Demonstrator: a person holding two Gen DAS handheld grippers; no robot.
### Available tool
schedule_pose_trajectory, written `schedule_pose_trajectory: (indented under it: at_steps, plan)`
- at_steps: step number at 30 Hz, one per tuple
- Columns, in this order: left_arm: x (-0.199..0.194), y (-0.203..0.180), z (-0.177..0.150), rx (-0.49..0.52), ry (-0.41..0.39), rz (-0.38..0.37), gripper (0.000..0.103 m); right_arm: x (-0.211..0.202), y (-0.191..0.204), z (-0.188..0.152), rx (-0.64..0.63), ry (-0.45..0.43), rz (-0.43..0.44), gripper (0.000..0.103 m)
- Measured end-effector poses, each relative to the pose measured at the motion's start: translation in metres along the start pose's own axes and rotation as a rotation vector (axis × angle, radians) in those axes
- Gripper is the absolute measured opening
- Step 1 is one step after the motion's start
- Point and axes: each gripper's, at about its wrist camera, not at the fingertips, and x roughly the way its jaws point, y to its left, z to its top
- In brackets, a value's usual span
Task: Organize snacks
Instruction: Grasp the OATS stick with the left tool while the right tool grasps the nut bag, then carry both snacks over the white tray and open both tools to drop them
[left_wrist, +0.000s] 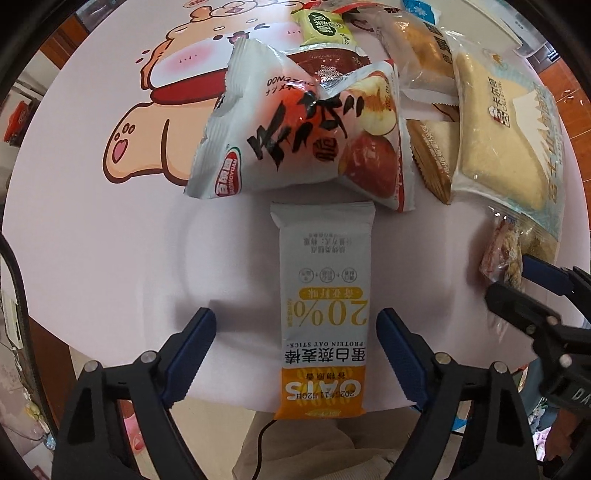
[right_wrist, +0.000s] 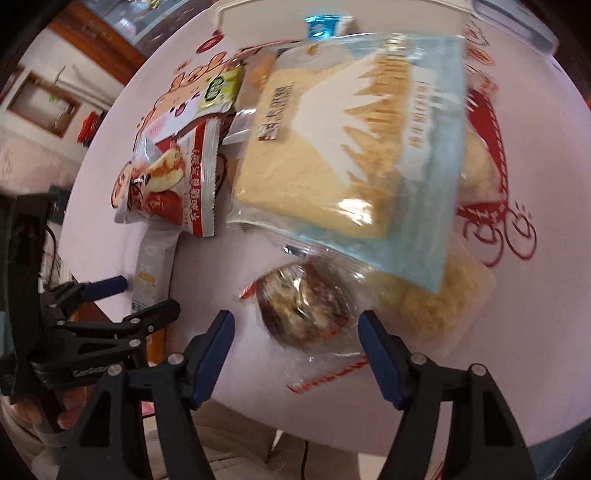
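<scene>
A white and orange oat stick packet (left_wrist: 323, 306) lies lengthwise on the pink table between the fingers of my open left gripper (left_wrist: 297, 321), its near end over the table edge. It also shows in the right wrist view (right_wrist: 153, 269). A round brown pastry in clear wrap (right_wrist: 304, 310) lies between the fingers of my open right gripper (right_wrist: 295, 325); the jaws stand on either side and do not touch it. The left gripper (right_wrist: 122, 291) shows at the left of the right wrist view. The right gripper (left_wrist: 517, 273) shows at the right of the left wrist view.
A pile of snacks lies beyond: a white apple-crisp bag (left_wrist: 306, 133), a green packet (left_wrist: 325, 27), a brown biscuit packet (left_wrist: 436, 155), a large light-blue bread bag (right_wrist: 354, 155) and a yellow crumbly cake (right_wrist: 436, 299). The table edge (left_wrist: 229, 398) runs near the grippers.
</scene>
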Motion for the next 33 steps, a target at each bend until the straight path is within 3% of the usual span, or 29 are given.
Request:
schedule_pose_trajectory:
  at_steps: [2, 5, 6, 7, 11, 17, 22, 26, 33]
  plan:
    - [0.000, 0.000, -0.001, -0.004, -0.005, 0.012, 0.084, 0.006, 0.008, 0.001, -0.041, 0.008, -0.004, 0.064]
    - [-0.010, 0.002, -0.003, -0.008, -0.023, 0.033, 0.066, 0.013, 0.021, 0.005, -0.105, 0.000, -0.070, 0.056]
    - [-0.014, 0.003, -0.002, -0.012, -0.036, 0.035, 0.053, 0.014, 0.025, 0.004, -0.121, -0.005, -0.081, 0.048]
    - [-0.017, 0.004, -0.002, -0.017, -0.052, 0.031, 0.040, 0.013, 0.027, 0.004, -0.137, -0.014, -0.084, 0.048]
    - [-0.020, 0.011, -0.001, -0.052, -0.068, -0.042, 0.040, 0.013, 0.031, 0.003, -0.167, -0.022, -0.072, 0.046]
    - [-0.034, 0.013, 0.005, -0.063, -0.069, -0.052, 0.036, -0.002, 0.035, 0.003, -0.209, -0.034, -0.007, 0.043]
    - [-0.068, 0.007, 0.009, -0.007, -0.107, -0.014, 0.036, -0.025, 0.039, 0.005, -0.240, -0.071, 0.044, 0.042]
    - [-0.105, -0.002, 0.015, 0.054, -0.193, 0.017, 0.036, -0.051, 0.038, 0.007, -0.242, -0.122, 0.091, 0.041]
    - [-0.184, -0.011, 0.049, 0.101, -0.395, -0.053, 0.036, -0.107, 0.046, 0.032, -0.237, -0.268, 0.122, 0.041]
